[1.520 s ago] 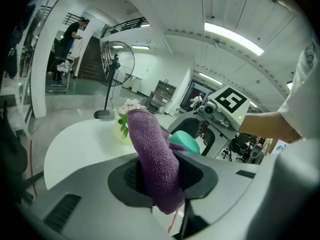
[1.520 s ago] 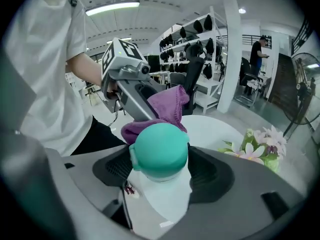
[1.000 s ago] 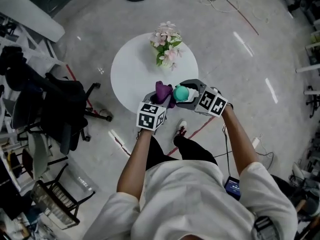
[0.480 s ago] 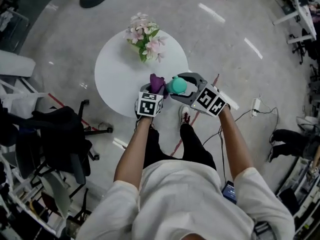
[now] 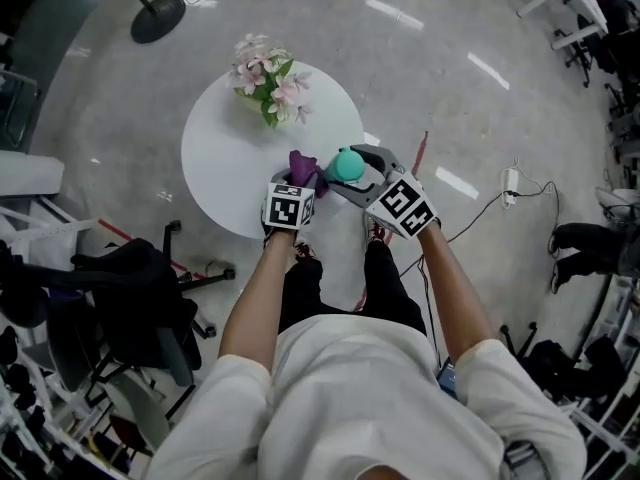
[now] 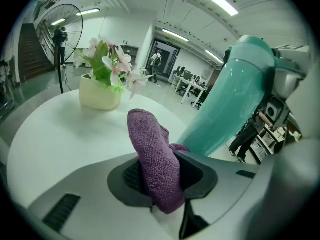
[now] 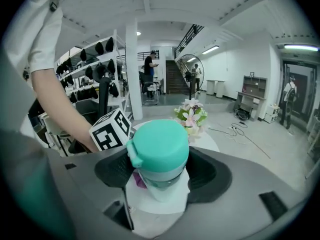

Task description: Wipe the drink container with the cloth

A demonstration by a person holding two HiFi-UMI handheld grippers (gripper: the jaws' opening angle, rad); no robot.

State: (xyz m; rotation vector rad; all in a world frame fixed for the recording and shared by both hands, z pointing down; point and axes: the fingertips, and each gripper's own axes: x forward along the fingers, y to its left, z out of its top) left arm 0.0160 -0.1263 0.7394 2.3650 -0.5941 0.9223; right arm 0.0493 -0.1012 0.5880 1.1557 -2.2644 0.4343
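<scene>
The teal drink container (image 5: 347,164) hangs over the near edge of the round white table (image 5: 220,168), held in the air. My right gripper (image 5: 352,175) is shut on it, with the lid (image 7: 159,151) toward the camera in the right gripper view. My left gripper (image 5: 299,178) is shut on a folded purple cloth (image 5: 303,166). The cloth (image 6: 155,159) stands up between the left jaws, right beside the container's teal body (image 6: 230,104). A sliver of cloth (image 7: 139,180) shows against the container's lower side.
A pot of pink flowers (image 5: 265,76) stands at the table's far side. On the floor are a fan base (image 5: 158,18) at the back left, a black office chair (image 5: 130,298) at the left, and a power strip with cable (image 5: 510,180) at the right.
The head view has swung, so the table now sits further left and higher. Both grippers stay close together with the cloth against the container.
</scene>
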